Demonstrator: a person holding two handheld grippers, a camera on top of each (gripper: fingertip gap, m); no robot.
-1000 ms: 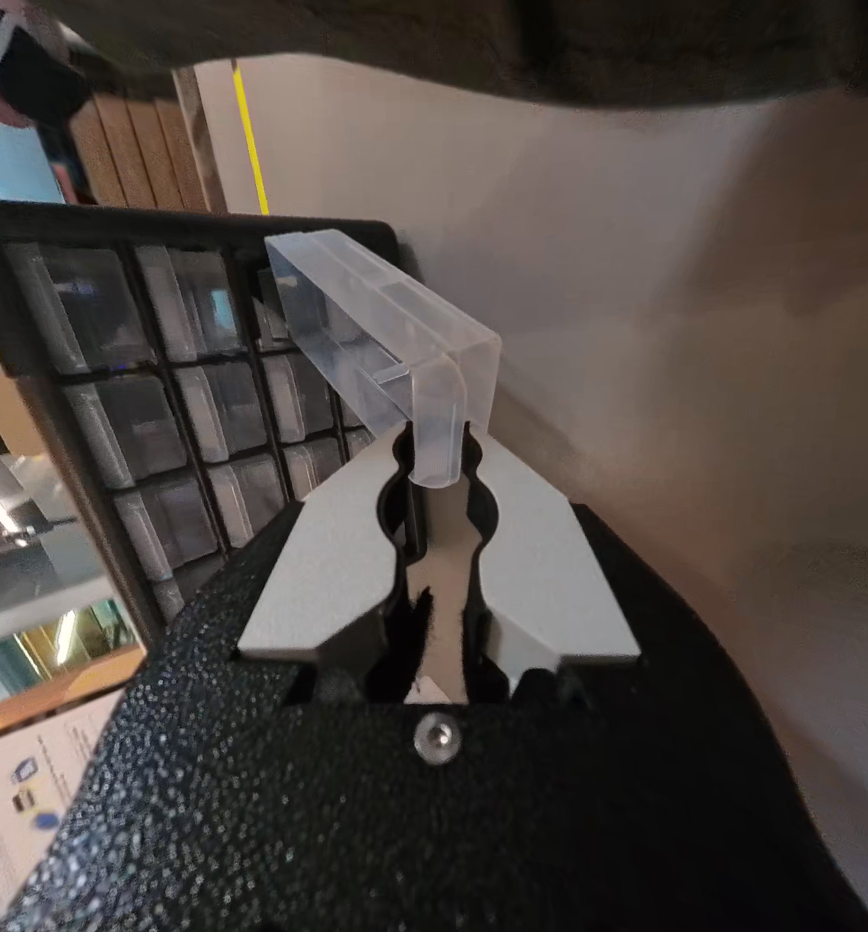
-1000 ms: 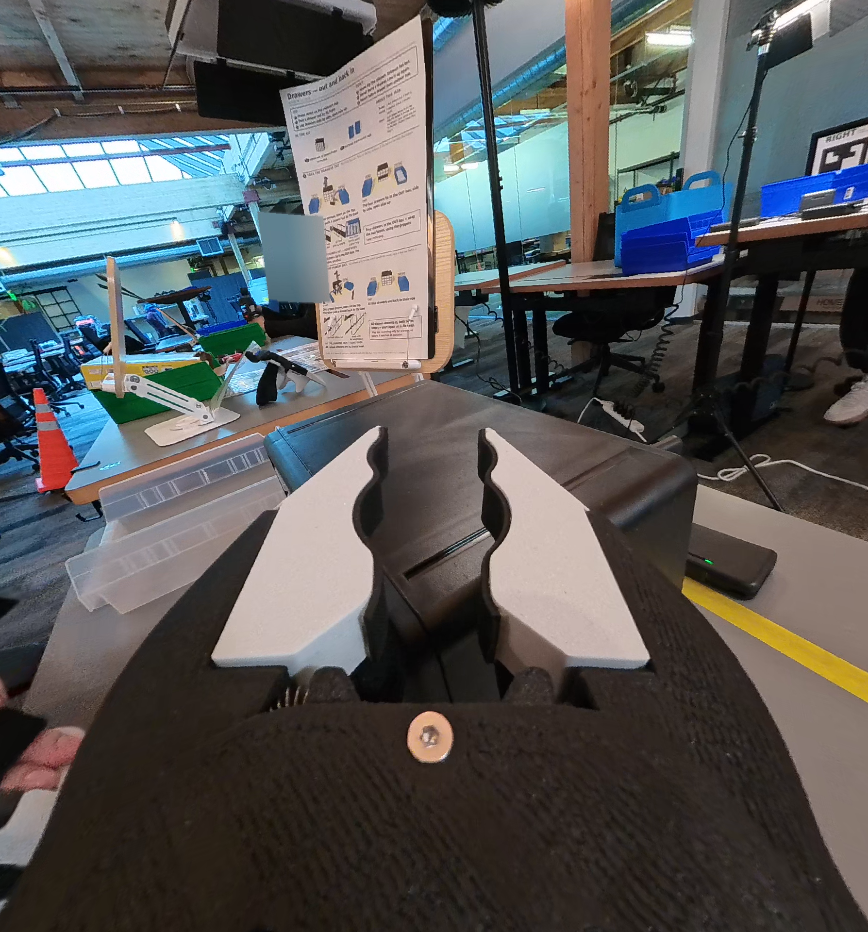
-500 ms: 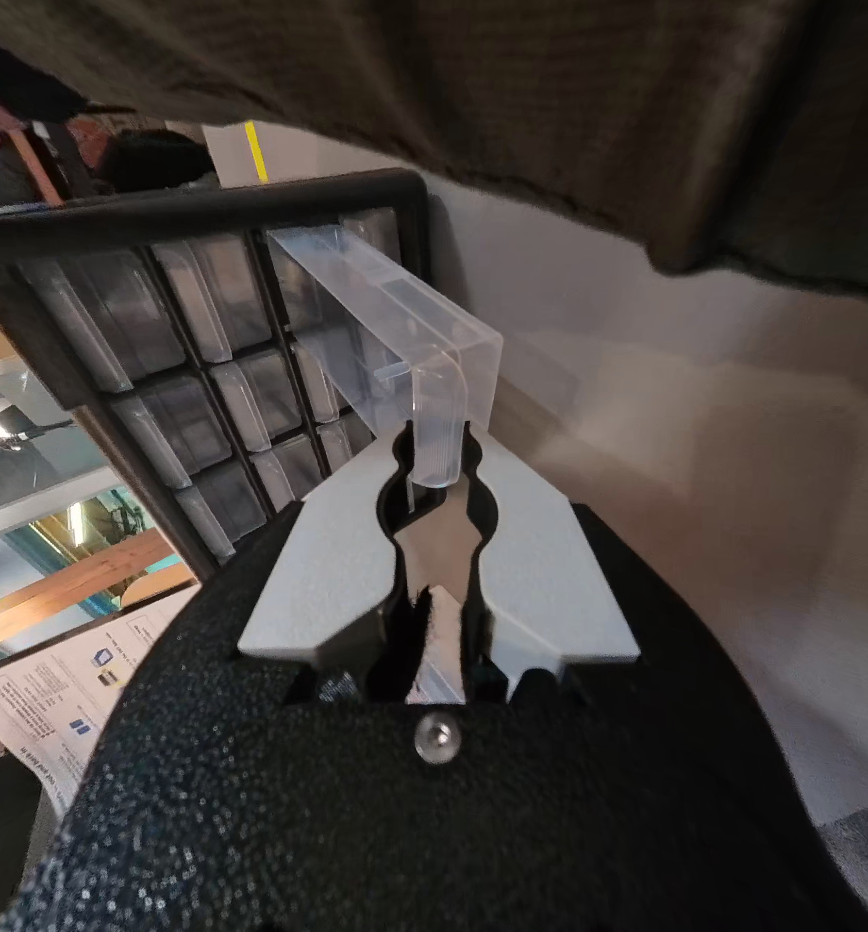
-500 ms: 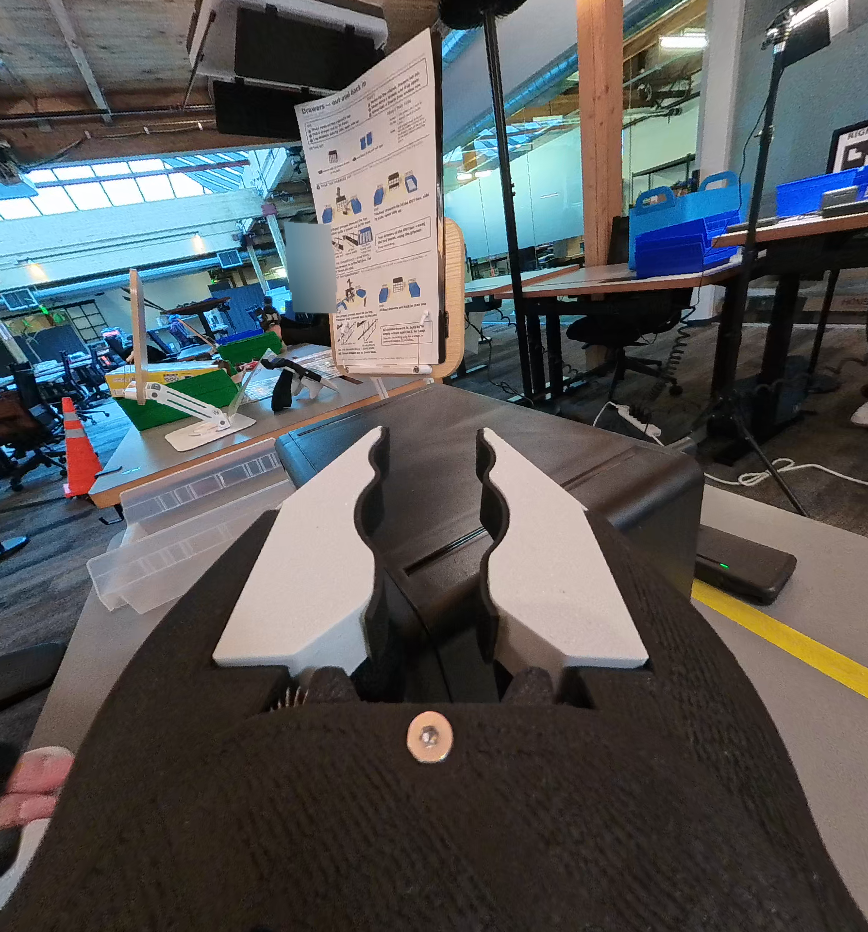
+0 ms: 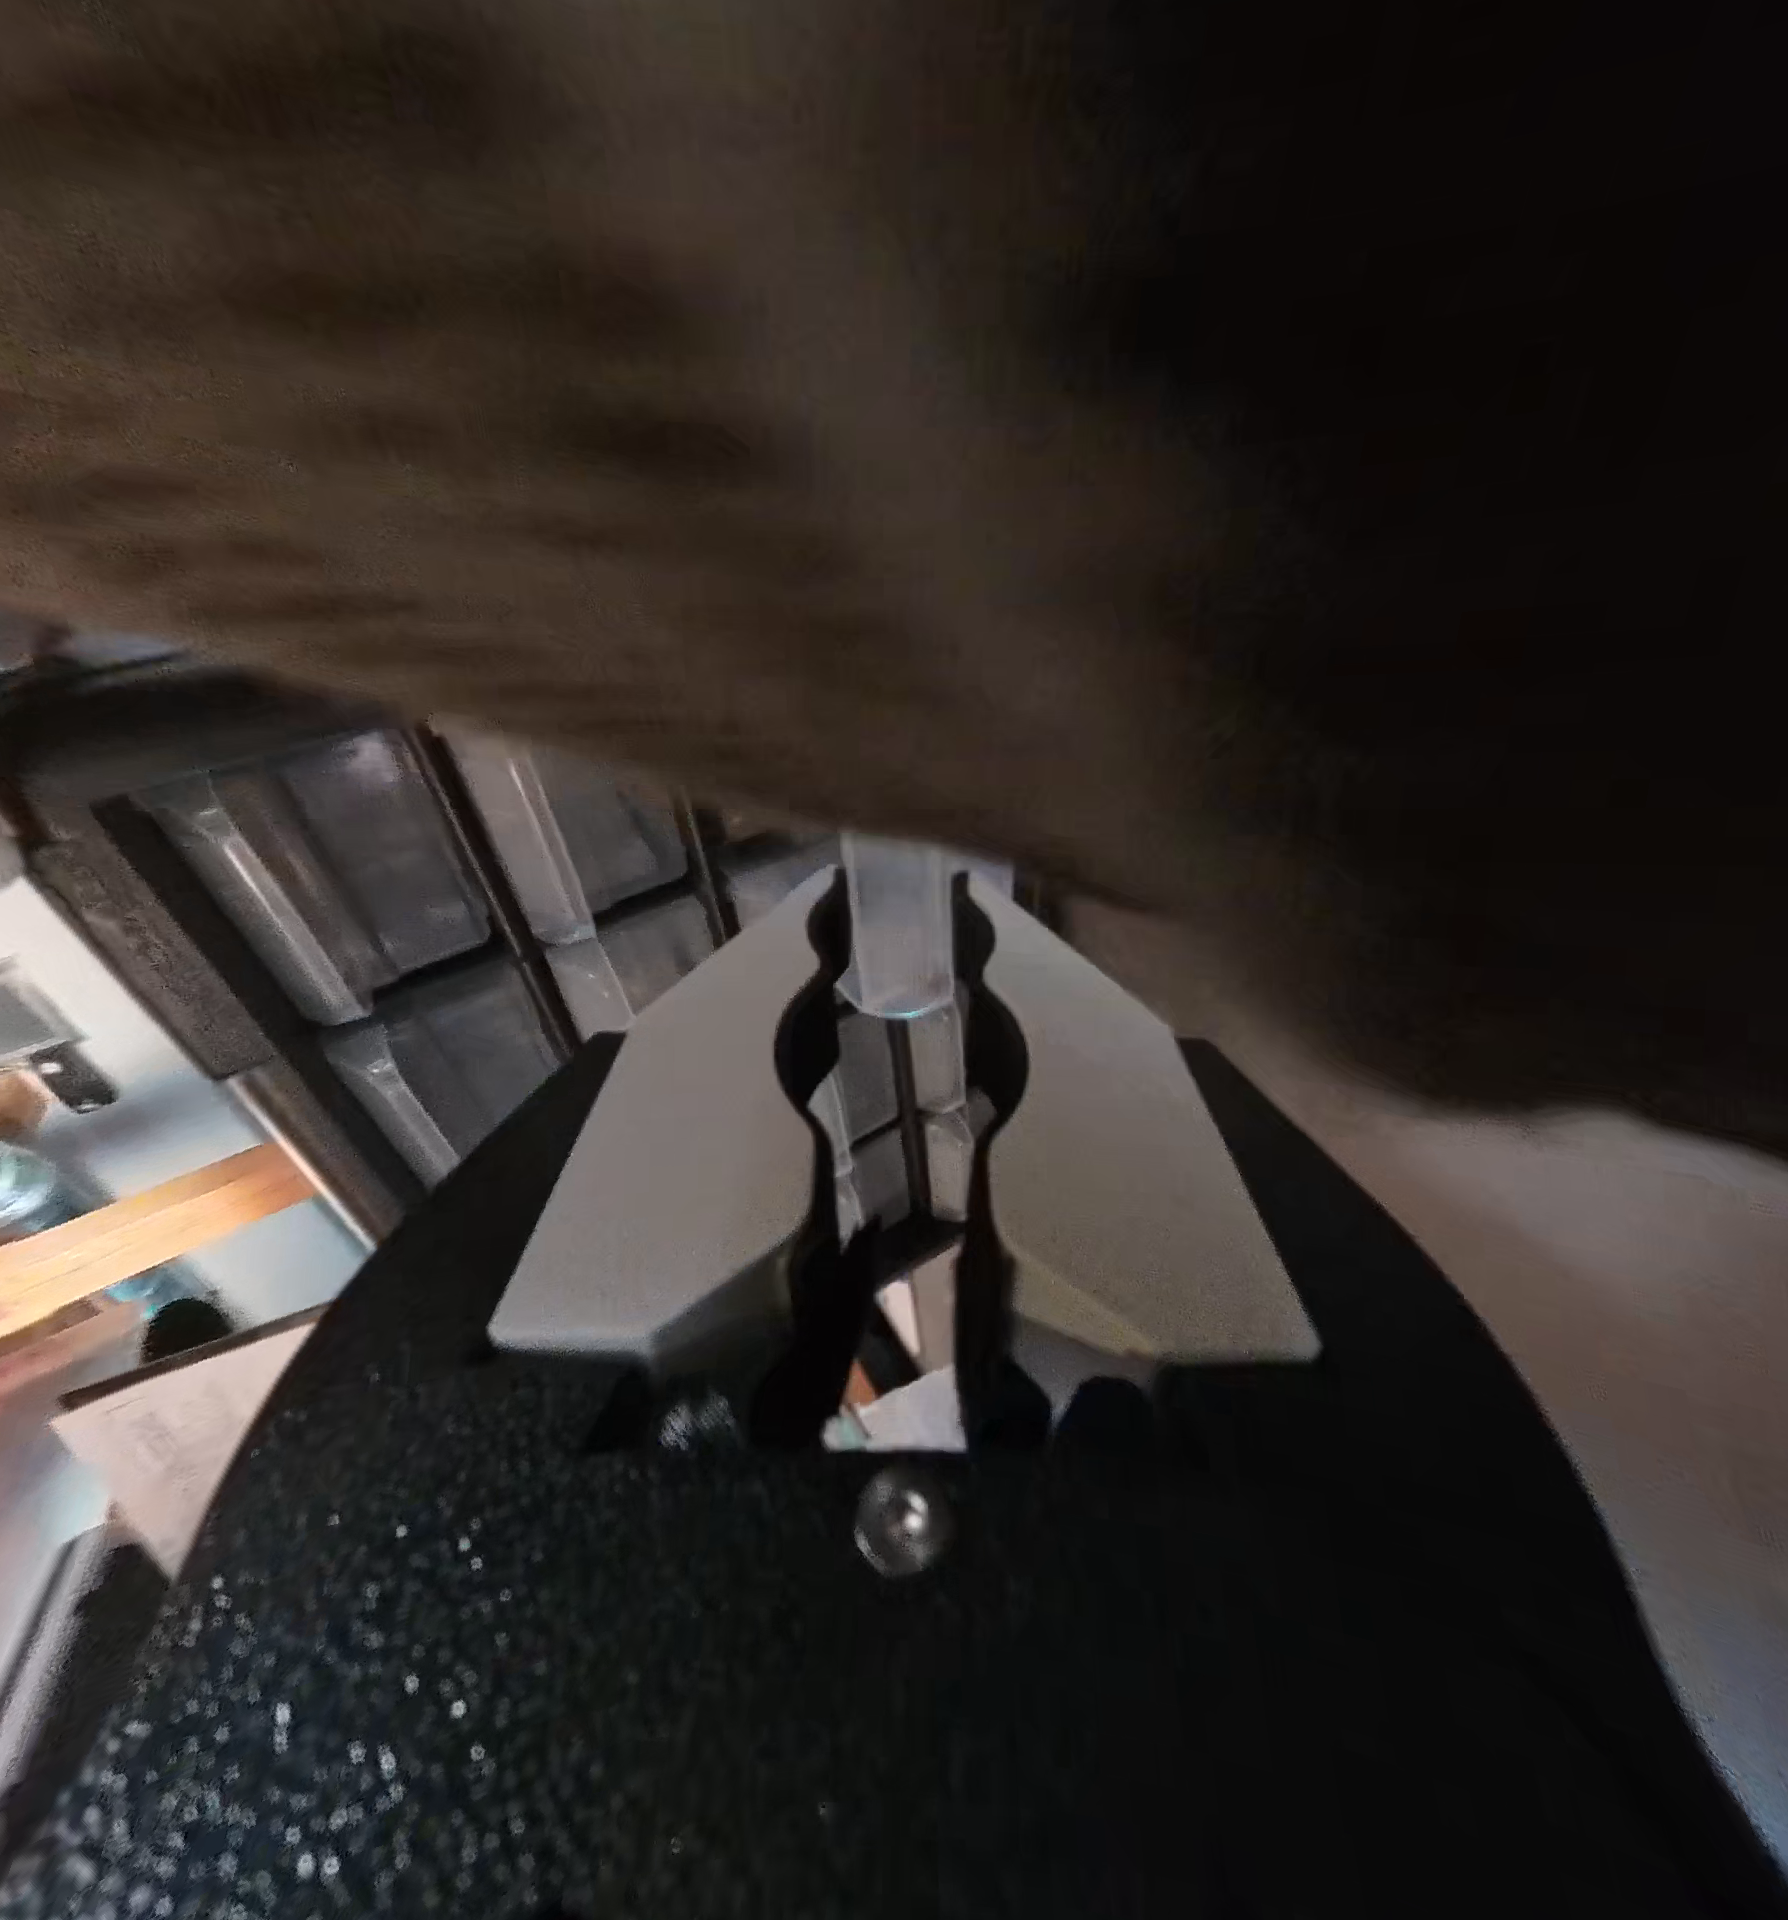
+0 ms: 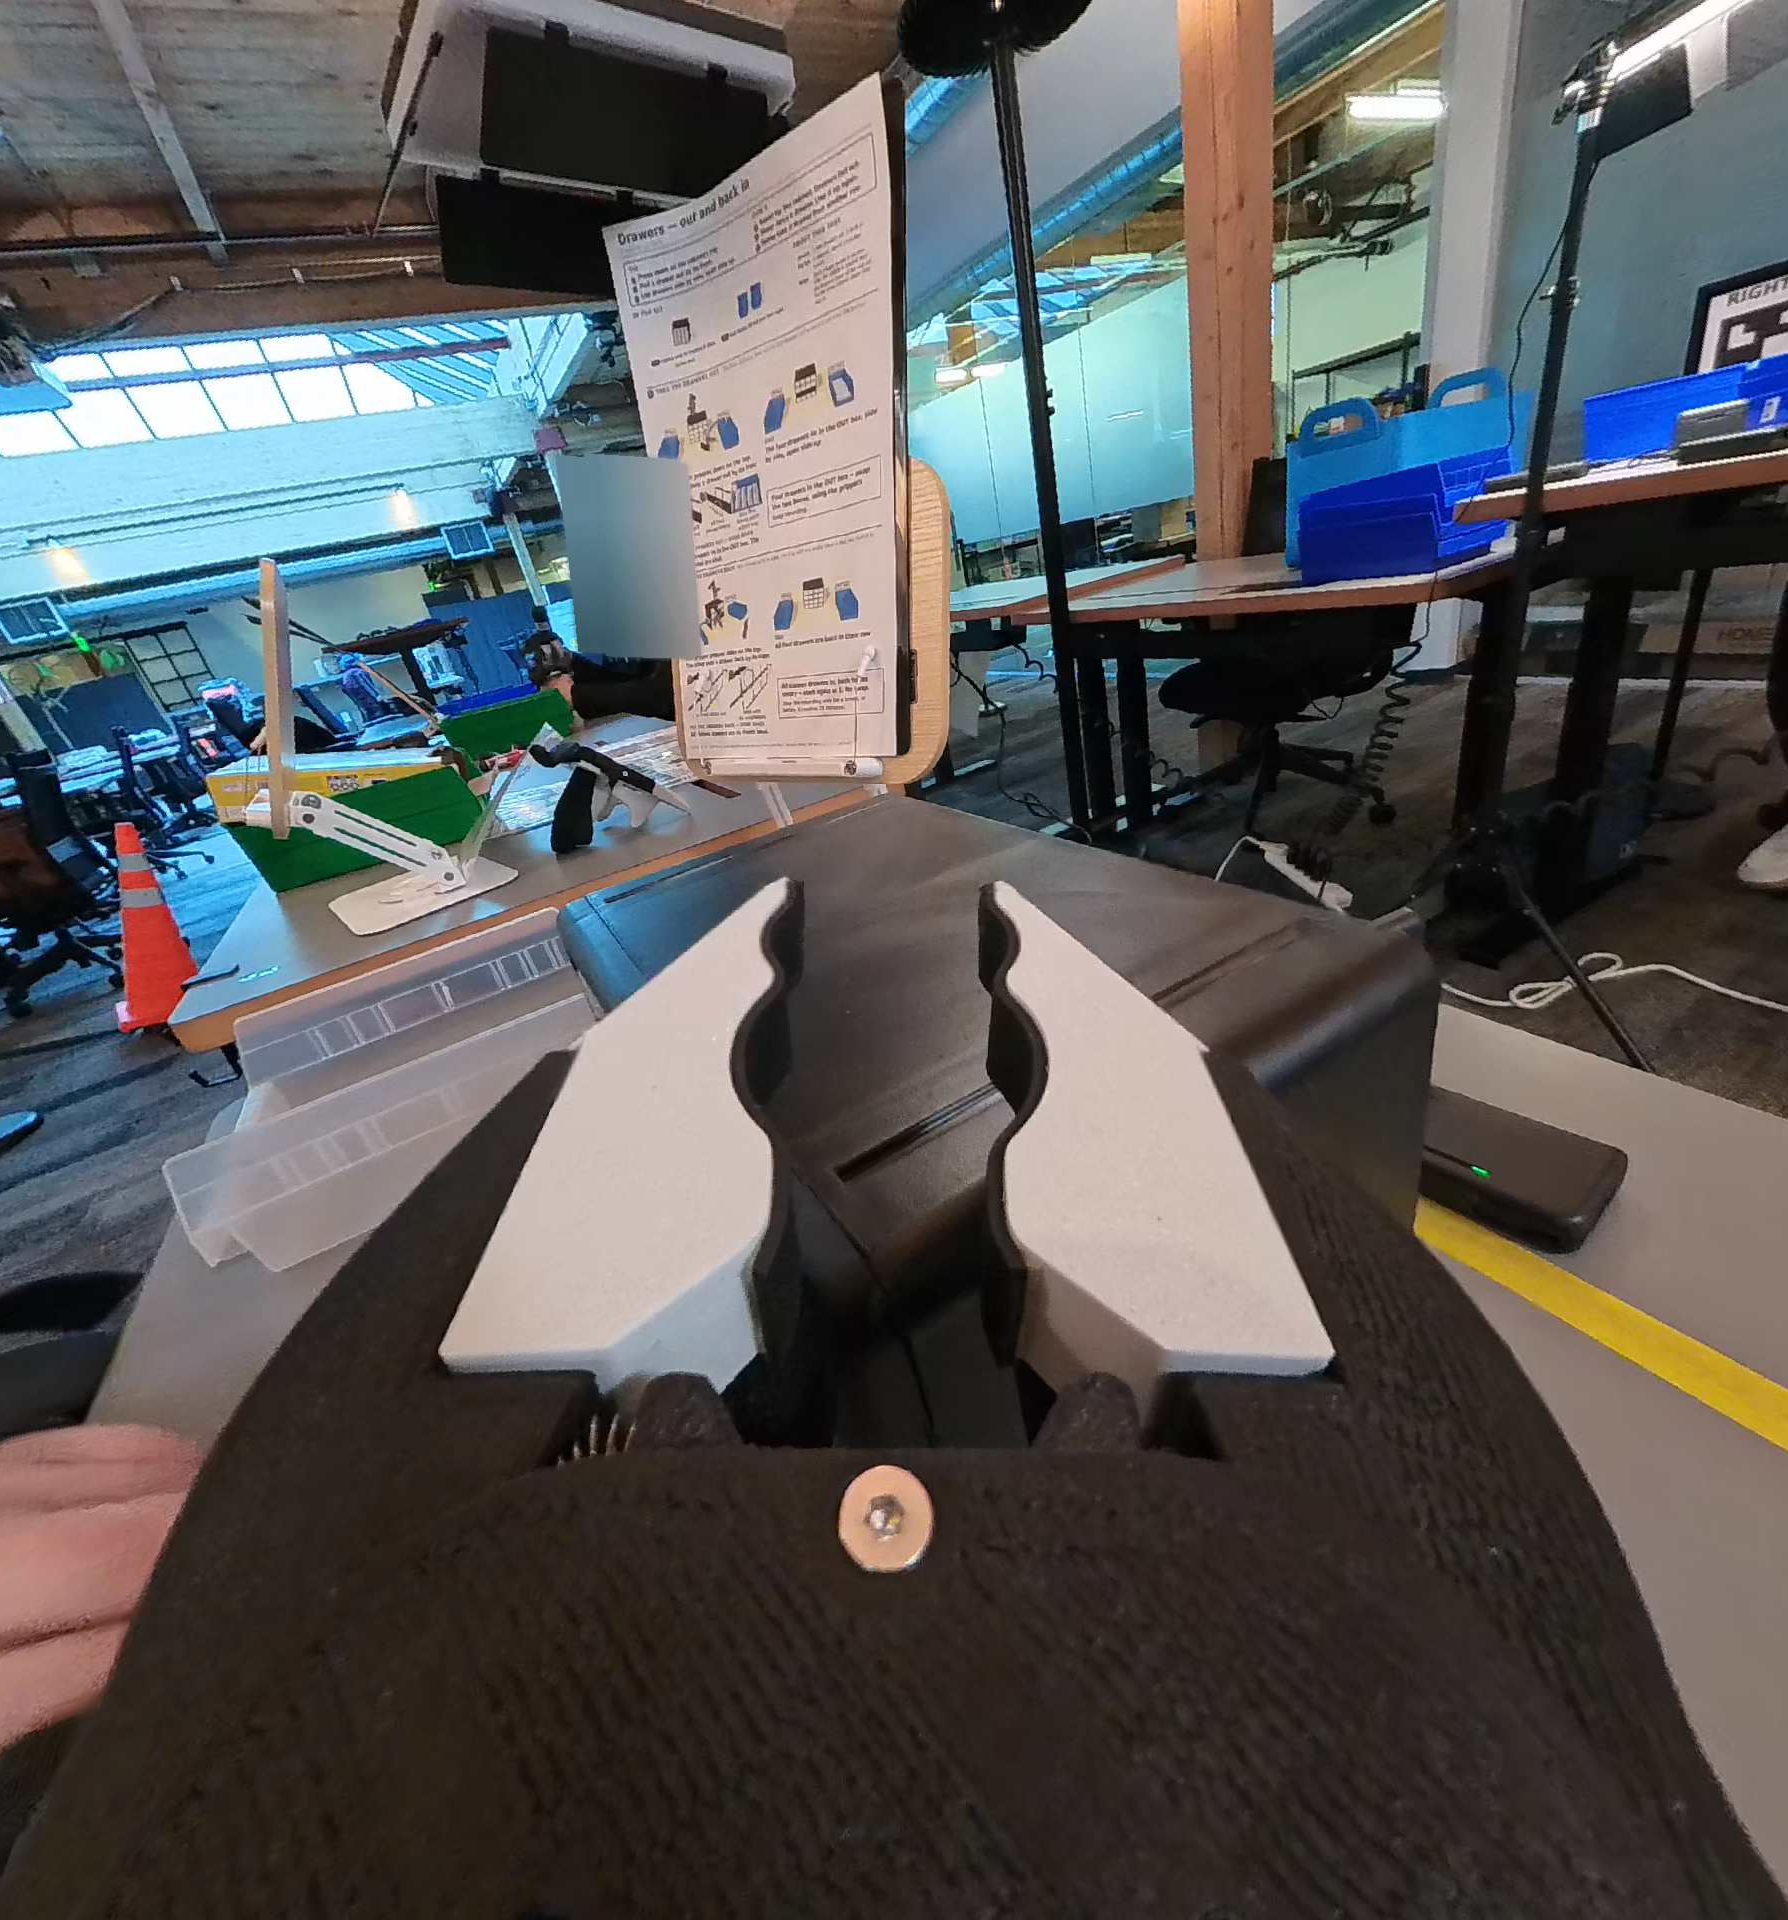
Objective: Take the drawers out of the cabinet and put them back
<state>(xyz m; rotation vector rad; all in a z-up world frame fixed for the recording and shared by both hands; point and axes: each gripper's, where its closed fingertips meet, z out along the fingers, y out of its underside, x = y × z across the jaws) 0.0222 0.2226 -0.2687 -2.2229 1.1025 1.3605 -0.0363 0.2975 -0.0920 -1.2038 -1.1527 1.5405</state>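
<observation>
The left gripper [image 5: 898, 883] is clenched on the clear plastic tab of a drawer [image 5: 895, 940], the tab pinched between its grey fingertips [image 5: 765, 966]. The rest of that drawer is hidden behind a blurred brown sleeve [image 5: 661, 416] that fills the upper part of the left wrist view, so whether it sits in a slot cannot be told. Just beyond the gripper stands the black cabinet [image 5: 131, 935], its grid of clear drawers [image 5: 277, 914] seated in their slots to the left. The right gripper [image 6: 890, 904] is released, its jaws apart with nothing between them, held over the dark top of the cabinet [image 6: 1233, 935]. To the left of the cabinet, on the grey surface [image 6: 1648, 1132], lies a clear plastic bin [image 6: 370, 1101]. A black phone-like device [image 6: 1524, 1174] with a green light lies to the right of the cabinet, near a yellow line [image 6: 1638, 1351] on the surface. A printed sheet [image 6: 776, 468] stands upright beyond the cabinet. A hand [image 6: 38, 1579] shows blurred at the near left edge.
</observation>
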